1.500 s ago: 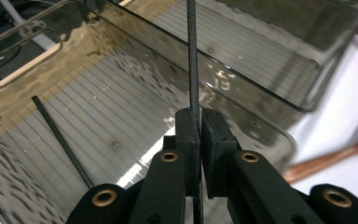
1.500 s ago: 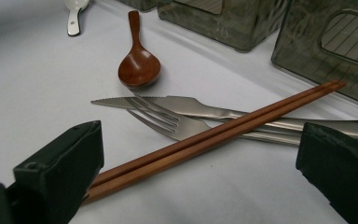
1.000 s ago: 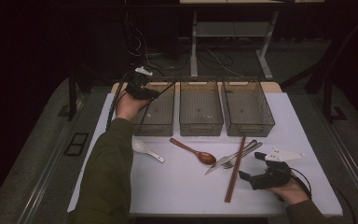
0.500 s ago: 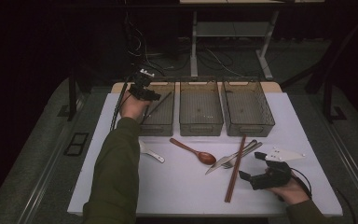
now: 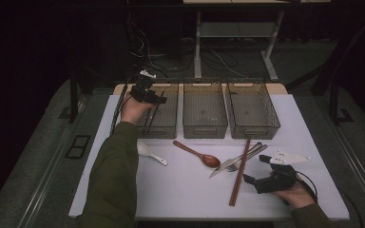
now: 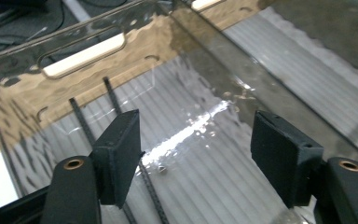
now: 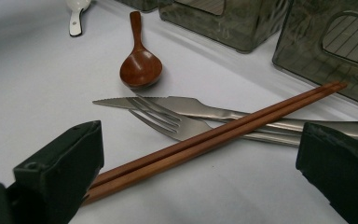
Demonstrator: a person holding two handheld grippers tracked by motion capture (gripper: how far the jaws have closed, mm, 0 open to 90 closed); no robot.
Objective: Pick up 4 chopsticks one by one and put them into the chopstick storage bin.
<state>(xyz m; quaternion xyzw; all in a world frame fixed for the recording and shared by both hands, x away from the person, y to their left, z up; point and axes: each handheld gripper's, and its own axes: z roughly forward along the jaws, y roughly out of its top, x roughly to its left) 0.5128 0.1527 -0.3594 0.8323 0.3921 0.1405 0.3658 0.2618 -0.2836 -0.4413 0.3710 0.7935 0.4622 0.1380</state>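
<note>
The left gripper (image 5: 147, 93) is held over the left bin (image 5: 168, 129), its jaws wide apart and empty, and two black chopsticks (image 6: 151, 196) are seen lying on the ribbed floor of this bin, just below the jaws. To the right of the left bin, on the white table (image 5: 190, 190), a white spoon (image 5: 150, 154), a wooden spoon (image 5: 197, 154), a knife (image 7: 177, 106) and a fork (image 7: 168, 122) are laid. The brown chopsticks (image 5: 240, 172) are found further right of that bin, crossing over the knife and fork. Their long axis runs from the near table edge towards the bins, the tips pointing away from the person. The right gripper (image 5: 262, 176) rests just beside them, jaws open. For a good grasp, both sticks should be taken together near their middle, with the jaws set across the long axis, so that they are not separated.
</note>
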